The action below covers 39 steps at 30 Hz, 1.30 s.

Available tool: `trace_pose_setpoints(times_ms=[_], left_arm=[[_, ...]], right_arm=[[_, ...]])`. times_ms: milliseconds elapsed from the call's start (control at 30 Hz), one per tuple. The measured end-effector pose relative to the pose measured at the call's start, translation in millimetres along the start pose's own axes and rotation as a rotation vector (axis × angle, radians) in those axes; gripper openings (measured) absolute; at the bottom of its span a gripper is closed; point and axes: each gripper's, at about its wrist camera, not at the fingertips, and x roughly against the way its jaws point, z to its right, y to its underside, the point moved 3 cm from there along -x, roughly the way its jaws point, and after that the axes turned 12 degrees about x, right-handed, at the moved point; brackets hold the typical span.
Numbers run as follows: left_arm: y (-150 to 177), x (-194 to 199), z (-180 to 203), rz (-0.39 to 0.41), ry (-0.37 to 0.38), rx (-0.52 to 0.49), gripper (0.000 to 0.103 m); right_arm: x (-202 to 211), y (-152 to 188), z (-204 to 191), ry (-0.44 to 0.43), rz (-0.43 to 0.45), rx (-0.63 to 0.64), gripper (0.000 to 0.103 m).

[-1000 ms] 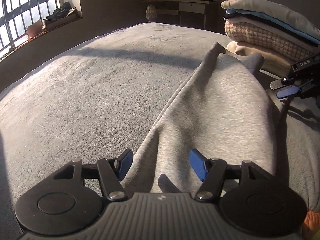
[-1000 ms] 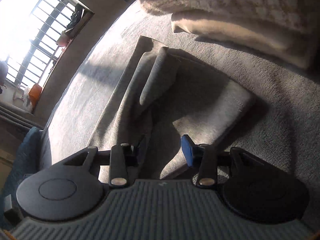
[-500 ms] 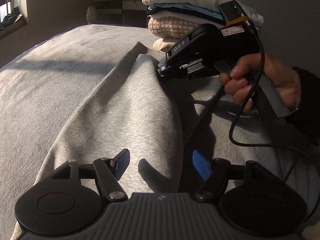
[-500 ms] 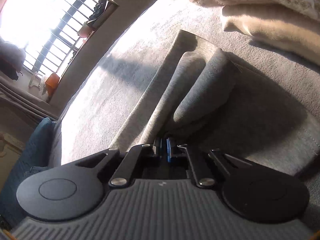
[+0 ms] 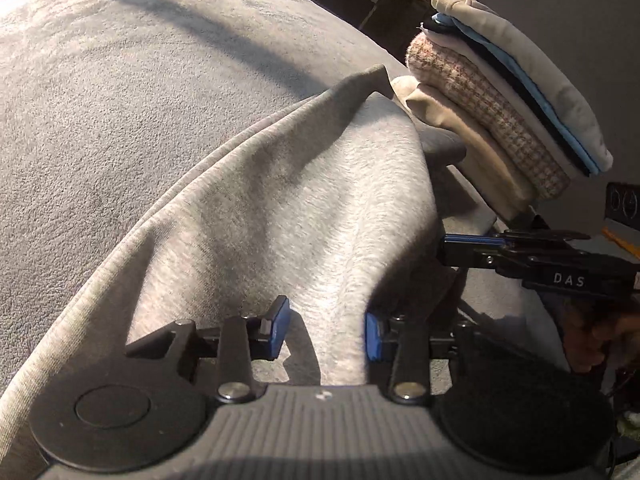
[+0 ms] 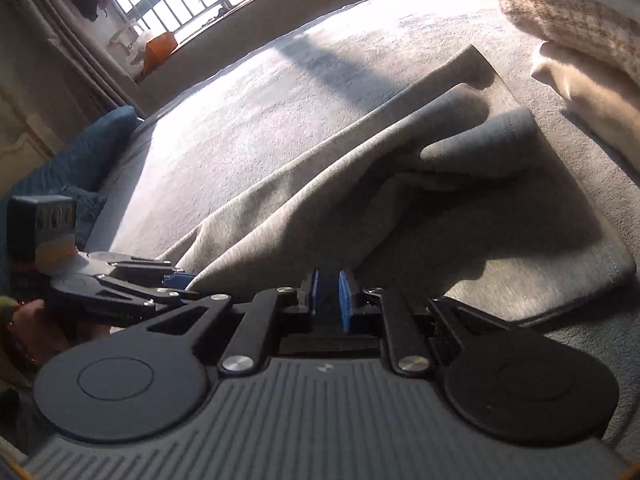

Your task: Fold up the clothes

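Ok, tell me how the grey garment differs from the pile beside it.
The garment is one grey piece, the pile several: cream, checked, blue, black. The garment lies spread long across the bed cover, rumpled into a ridge; the pile is neatly folded and stacked. Both rest on that cover.

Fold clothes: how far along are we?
Done: a folded stack sits at the bed's far side. In hand: the grey garment, a ridge of it between the closing left gripper; right gripper beside its edge, jaws opening. Left: folding and stacking it.
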Motion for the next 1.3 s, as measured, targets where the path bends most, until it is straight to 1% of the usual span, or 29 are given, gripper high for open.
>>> trace_pose_setpoints(times_ms=[67,200,267,333,367,400,433,500,567,600,633,667,700,733,800,833,900,933,1000,1033,1100,1133,1167,1233,1267,1300], left_arm=[[-3,0,-6,-0.008,0.016,0.028,0.036],[-3,2,-8,-0.023,0.024,0.039,0.036],[-4,3,-8,-0.029,0.029,0.040,0.036],[-6,2,-10,-0.038,0.040,0.050,0.036],[-7,2,-11,-0.042,0.046,0.057,0.036],[-8,2,-12,-0.047,0.052,0.063,0.036],[-9,1,-12,-0.050,0.055,0.067,0.036],[-10,-1,-13,-0.056,0.062,0.070,0.037],[-10,-1,-12,-0.058,0.060,0.067,0.037],[-10,-2,-12,-0.059,0.061,0.066,0.038],[-9,-1,-12,-0.059,0.063,0.066,0.038],[-8,-1,-12,-0.056,0.065,0.068,0.039],[-6,-2,-12,-0.051,0.066,0.069,0.040],[-6,-2,-12,-0.046,0.069,0.067,0.041],[-5,-4,-13,-0.036,0.071,0.063,0.041],[-5,-5,-14,-0.033,0.073,0.067,0.041],[-5,-6,-15,-0.031,0.078,0.080,0.041],[-5,-6,-16,-0.031,0.082,0.089,0.041],[-6,-6,-18,-0.030,0.086,0.107,0.040],[-6,-6,-19,-0.030,0.088,0.113,0.040],[-5,-5,-19,-0.026,0.086,0.121,0.039],[-4,-5,-19,-0.022,0.084,0.123,0.039],[-4,-4,-19,-0.017,0.082,0.125,0.039],[-3,-4,-18,-0.007,0.073,0.125,0.039],[-2,-4,-18,-0.001,0.067,0.126,0.037],[-2,-3,-19,0.007,0.060,0.136,0.036]], right_arm=[[-17,-2,-9,-0.009,-0.032,0.030,0.011],[-36,14,-28,-0.086,-0.178,0.201,0.011],[-23,26,-38,-0.097,-0.249,0.314,0.011],[-9,27,-38,-0.081,-0.284,0.331,0.011],[-4,23,-39,-0.060,-0.267,0.344,0.011],[1,17,-43,-0.046,-0.223,0.372,0.011],[1,11,-48,-0.052,-0.184,0.390,0.011],[-9,2,-63,-0.092,-0.135,0.392,0.011],[-25,7,-80,-0.168,-0.155,0.406,0.011],[-31,16,-87,-0.192,-0.184,0.425,0.011],[-37,28,-92,-0.207,-0.220,0.449,0.011],[-34,36,-96,-0.207,-0.205,0.477,0.011],[-26,39,-93,-0.207,-0.201,0.464,0.011],[-19,41,-88,-0.212,-0.219,0.430,0.011],[-2,40,-70,-0.205,-0.254,0.319,0.010],[8,37,-60,-0.192,-0.235,0.274,0.011],[31,23,-31,-0.158,-0.117,0.148,0.011],[40,16,-12,-0.122,-0.051,0.059,0.014],[46,8,30,-0.011,0.041,-0.126,0.025],[48,5,51,0.047,0.083,-0.217,0.033],[44,5,89,0.142,0.143,-0.359,0.036],[42,5,103,0.173,0.178,-0.406,0.042],[38,6,111,0.179,0.206,-0.435,0.050],[28,8,125,0.174,0.250,-0.484,0.053],[21,8,129,0.137,0.258,-0.509,0.053],[13,8,130,0.081,0.263,-0.535,0.052]])
